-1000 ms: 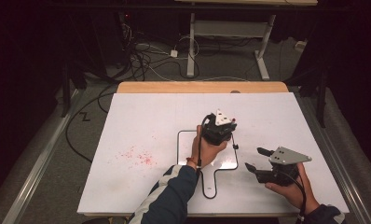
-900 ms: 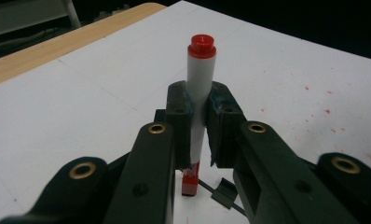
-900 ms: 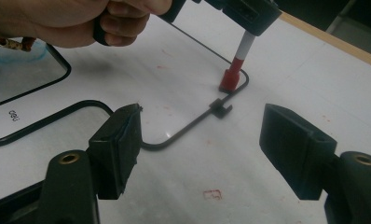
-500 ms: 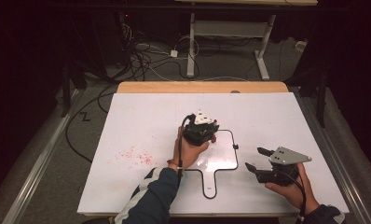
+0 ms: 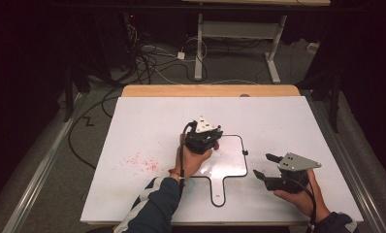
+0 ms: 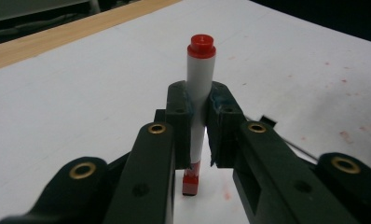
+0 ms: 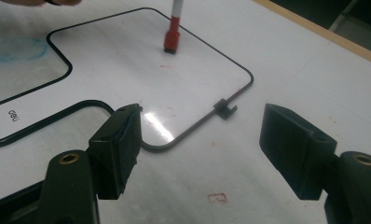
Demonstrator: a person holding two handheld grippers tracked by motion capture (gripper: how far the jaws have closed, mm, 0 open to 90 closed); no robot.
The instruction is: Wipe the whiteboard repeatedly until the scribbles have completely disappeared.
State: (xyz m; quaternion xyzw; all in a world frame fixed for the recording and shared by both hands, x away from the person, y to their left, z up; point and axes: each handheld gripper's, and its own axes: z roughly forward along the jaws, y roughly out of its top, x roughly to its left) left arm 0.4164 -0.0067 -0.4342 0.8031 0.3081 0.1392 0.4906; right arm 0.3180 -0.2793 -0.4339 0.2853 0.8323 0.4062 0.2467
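Marker (image 6: 200, 93): clamped upright in left gripper (image 5: 203, 138), tip on small whiteboard's (image 5: 232, 167) far left part.
Right gripper (image 5: 271, 170): jaws wide, nothing between, right of whiteboard.

The marker (image 6: 198, 100) has a white barrel, a red end cap on top and a red tip section with a dark end. The left gripper (image 6: 198, 135) that clamps it is black with brass-coloured rivets; its fingers (image 6: 178, 121) are dark greenish black. The small whiteboard (image 7: 127, 70) is glossy white with a thin black rim and a faint blue smear in one corner. The tabletop (image 5: 147, 131) is white, speckled with red marks, and edged with pale wood. The right gripper (image 5: 264, 167) is black under a grey plate.
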